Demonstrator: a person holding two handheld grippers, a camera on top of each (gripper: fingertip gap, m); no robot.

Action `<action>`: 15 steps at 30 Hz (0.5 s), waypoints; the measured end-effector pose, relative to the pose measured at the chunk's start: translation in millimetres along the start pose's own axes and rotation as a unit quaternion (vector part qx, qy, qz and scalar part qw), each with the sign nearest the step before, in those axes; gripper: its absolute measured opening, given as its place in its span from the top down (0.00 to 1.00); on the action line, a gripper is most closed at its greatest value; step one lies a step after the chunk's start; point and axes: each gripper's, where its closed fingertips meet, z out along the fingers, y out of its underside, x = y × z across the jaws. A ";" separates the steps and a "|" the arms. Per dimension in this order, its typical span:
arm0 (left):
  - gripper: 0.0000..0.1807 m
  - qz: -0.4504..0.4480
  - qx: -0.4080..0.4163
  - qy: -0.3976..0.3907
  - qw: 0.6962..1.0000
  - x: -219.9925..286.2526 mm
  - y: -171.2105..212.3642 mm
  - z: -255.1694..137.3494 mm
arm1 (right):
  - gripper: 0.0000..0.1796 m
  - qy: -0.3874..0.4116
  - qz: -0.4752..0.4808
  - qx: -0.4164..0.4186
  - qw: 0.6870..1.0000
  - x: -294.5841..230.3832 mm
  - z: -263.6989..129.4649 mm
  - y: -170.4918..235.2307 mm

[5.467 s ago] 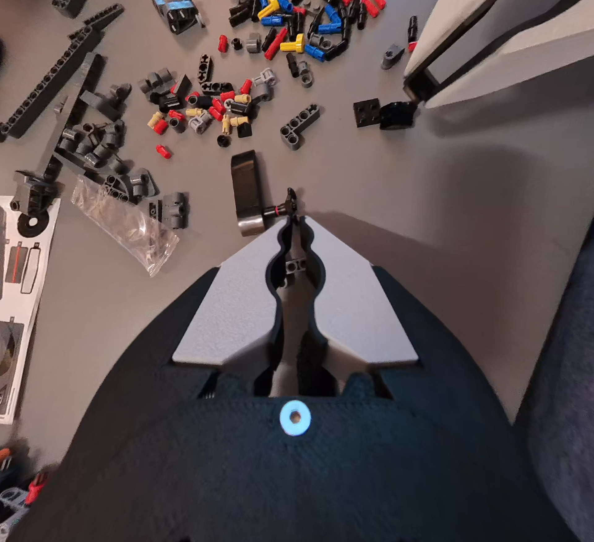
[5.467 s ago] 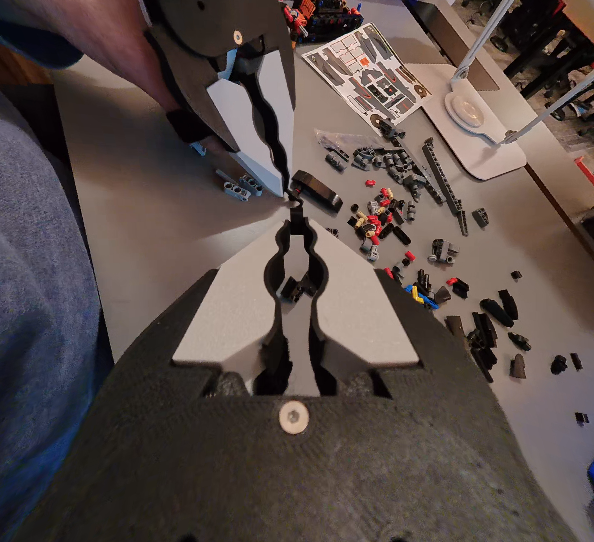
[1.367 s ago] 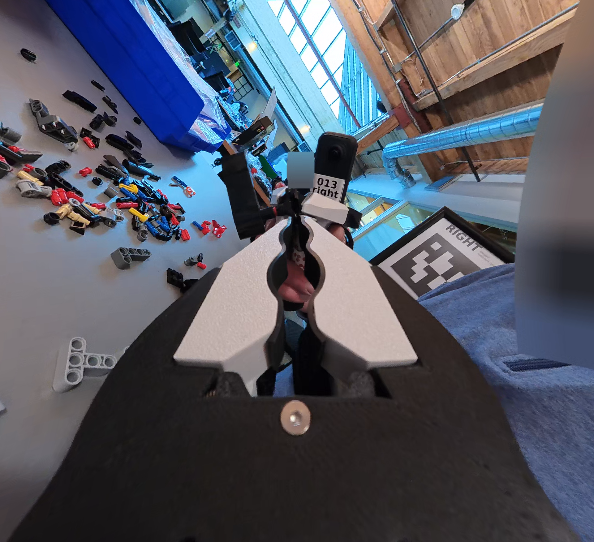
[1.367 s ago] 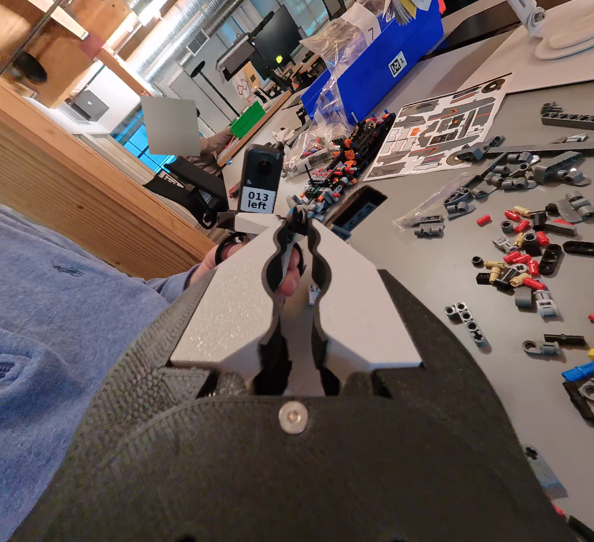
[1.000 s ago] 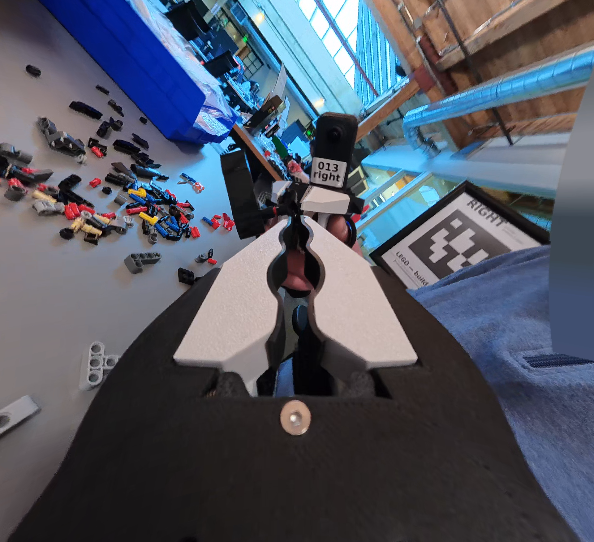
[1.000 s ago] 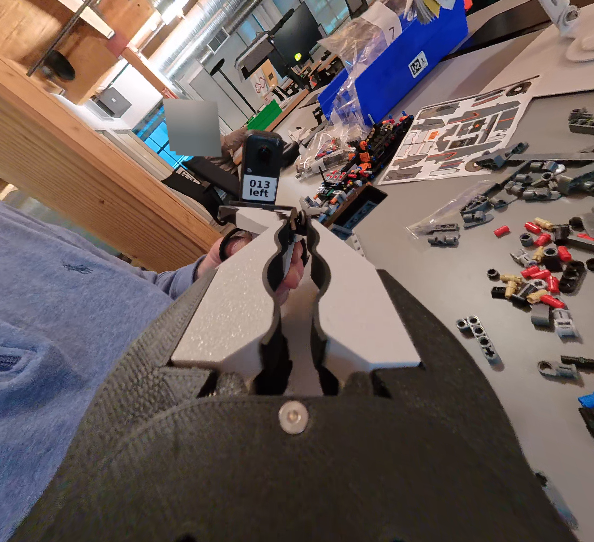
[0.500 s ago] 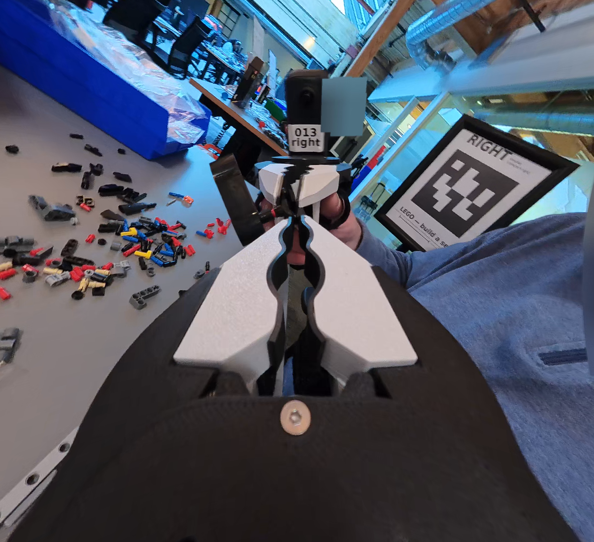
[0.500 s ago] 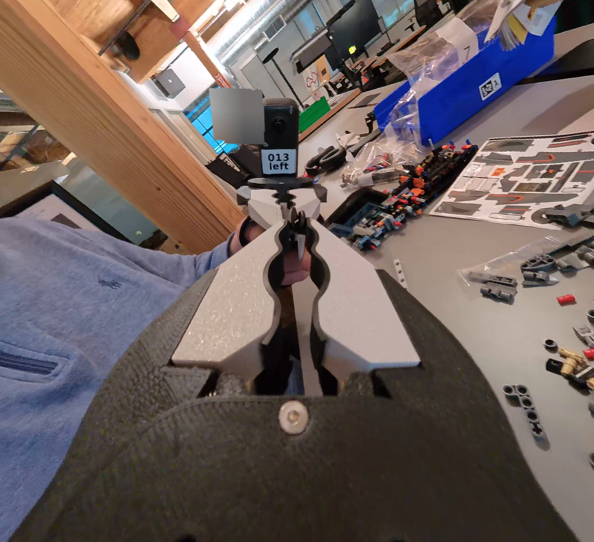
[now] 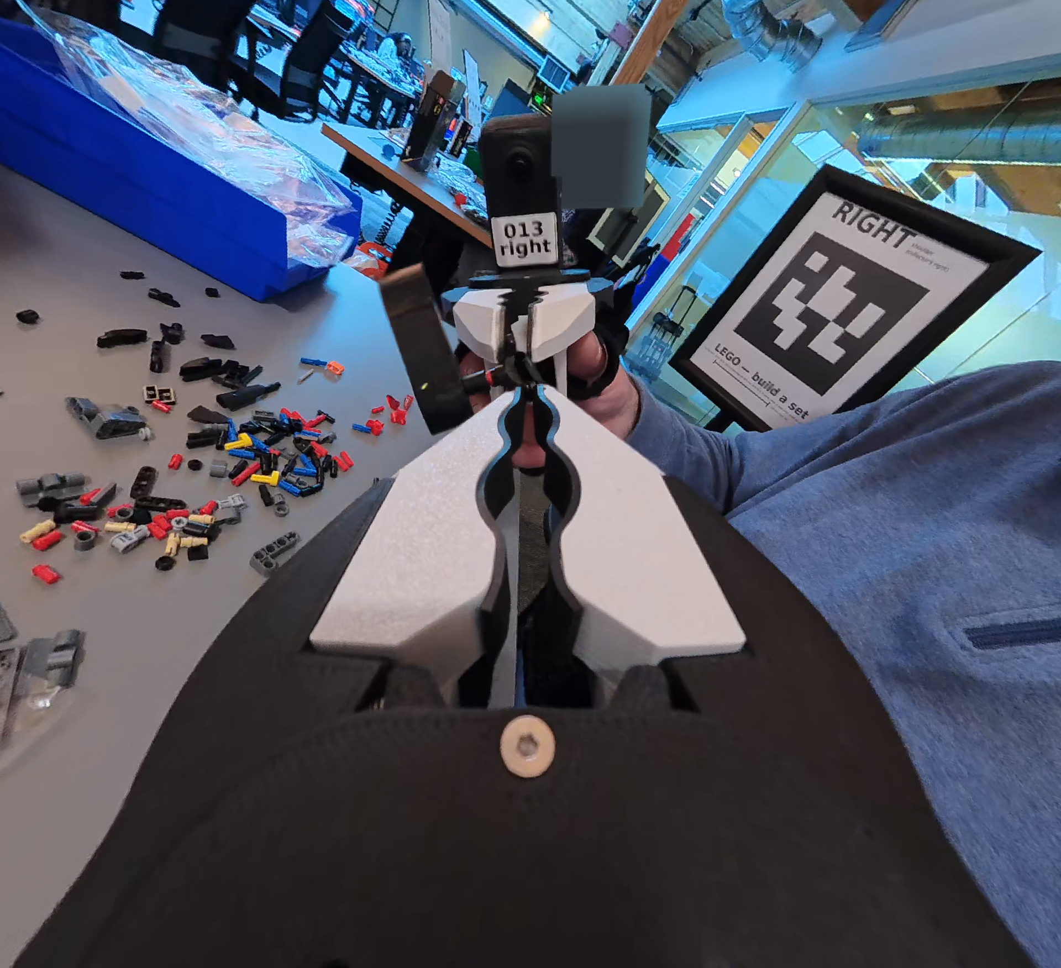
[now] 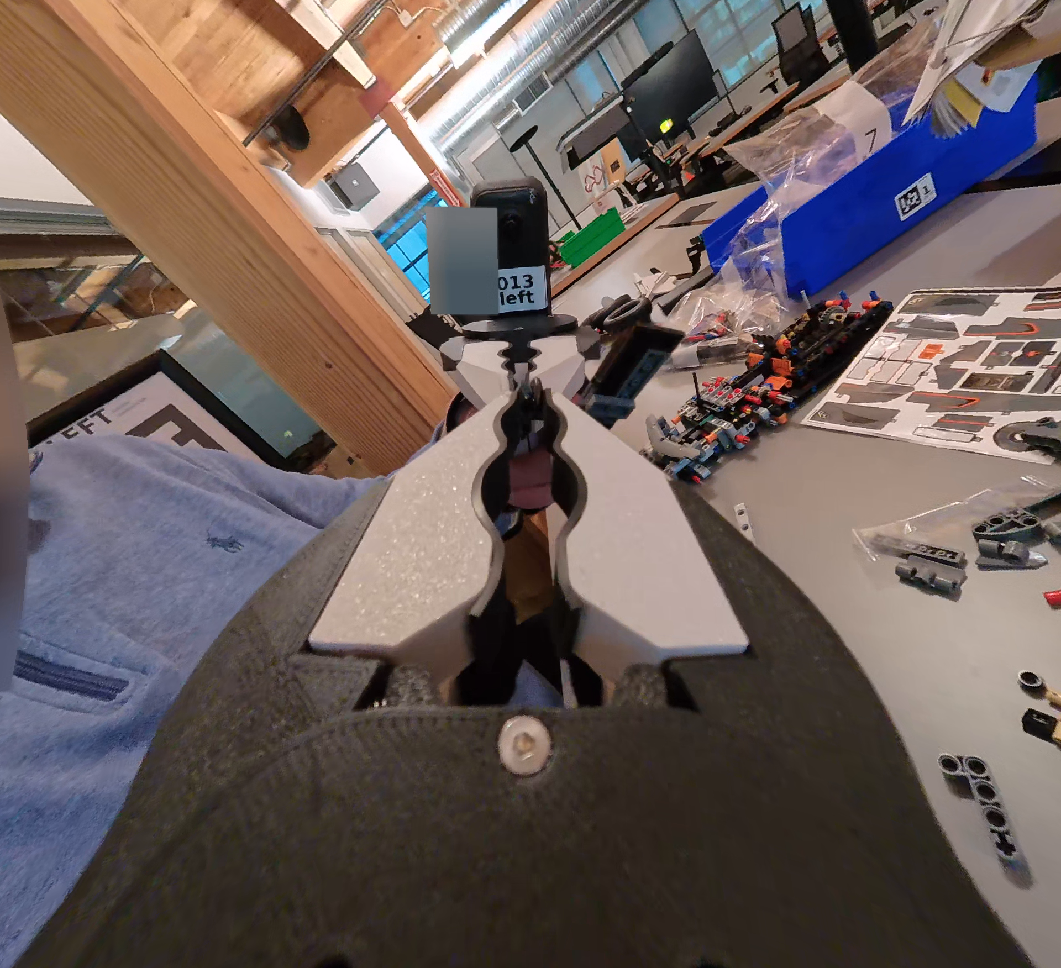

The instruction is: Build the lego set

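Both grippers are up off the tabletop (image 9: 143,625), tip to tip. The black curved panel (image 9: 422,355) hangs off a thin pin assembly (image 9: 505,375); the left gripper (image 9: 531,395) and right gripper (image 10: 528,395) are both clamped on that. Light, stiff plastic I'd say, but tiny and slick, so pinch the pin's flats, not the panel.

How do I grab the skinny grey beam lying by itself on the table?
Pinch the beam at its middle, across its two long thin sides, coming straight down from above. It lies flat on the table with bare space around it, so nothing blocks the way. The right gripper would first have to drop its small black part.
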 end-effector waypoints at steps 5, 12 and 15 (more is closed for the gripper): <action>1.00 -0.002 0.011 -0.006 1.000 -4.3 -4.7 2.5 | 0.98 0.009 -0.002 0.014 1.000 3.8 -1.0 -4.9; 1.00 -0.008 0.030 -0.003 1.000 -6.2 -11.8 5.4 | 0.97 0.009 -0.005 0.039 0.999 5.3 -1.7 -12.1; 1.00 -0.007 0.042 0.001 0.999 -5.4 -15.1 6.4 | 0.97 0.003 -0.006 0.051 0.999 4.3 -2.2 -15.0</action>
